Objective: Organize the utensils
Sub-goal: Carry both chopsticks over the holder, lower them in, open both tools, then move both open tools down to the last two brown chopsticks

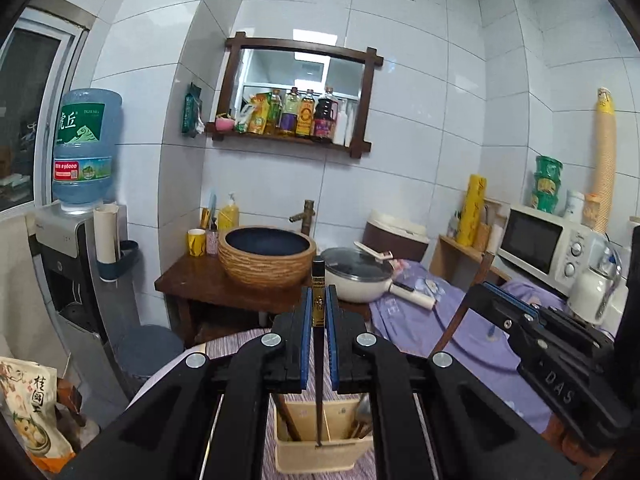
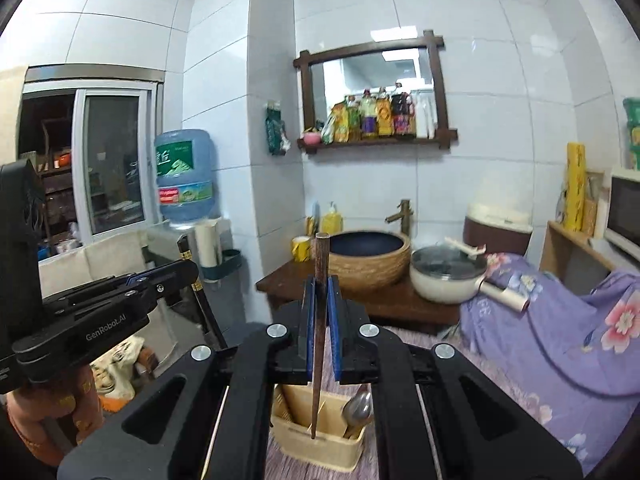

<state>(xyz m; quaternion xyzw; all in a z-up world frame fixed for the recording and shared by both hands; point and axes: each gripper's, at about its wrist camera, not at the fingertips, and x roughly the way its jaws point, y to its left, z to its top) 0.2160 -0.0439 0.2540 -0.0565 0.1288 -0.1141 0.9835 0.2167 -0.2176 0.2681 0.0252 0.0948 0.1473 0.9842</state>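
- above the striped mat (image 1: 240,344), the left gripper (image 1: 319,300) was clenched on a dark chopstick with a gold band (image 1: 319,280), which stood upright between its blue pads (image 1: 306,320).
- the lower tip of that chopstick hung over the front rim of the beige utensil holder (image 1: 320,458), which sat on the mat directly below the jaws.
- the right gripper (image 2: 320,300) was clenched the same way on a brown wooden chopstick (image 2: 321,256), upright and slightly tilted, its lower tip at the holder's front edge (image 2: 320,450).
- the holder's right compartment held a metal spoon (image 2: 358,406); wooden handles (image 1: 290,420) leaned in its left compartment.
- both grippers were side by side: the right one showed at the right edge of the left wrist view (image 1: 560,344), and the left one at the left edge of the right wrist view (image 2: 100,304).
- behind them a dark wooden counter (image 1: 188,280) carried a woven basin bowl (image 1: 266,258) near its middle and a white lidded pan (image 1: 356,276) at its right end.
- a purple floral cloth (image 2: 560,340) lay to the right of the counter, with a microwave (image 1: 540,244) beyond it.
- a water dispenser with a blue bottle (image 1: 86,144) stood to the left.
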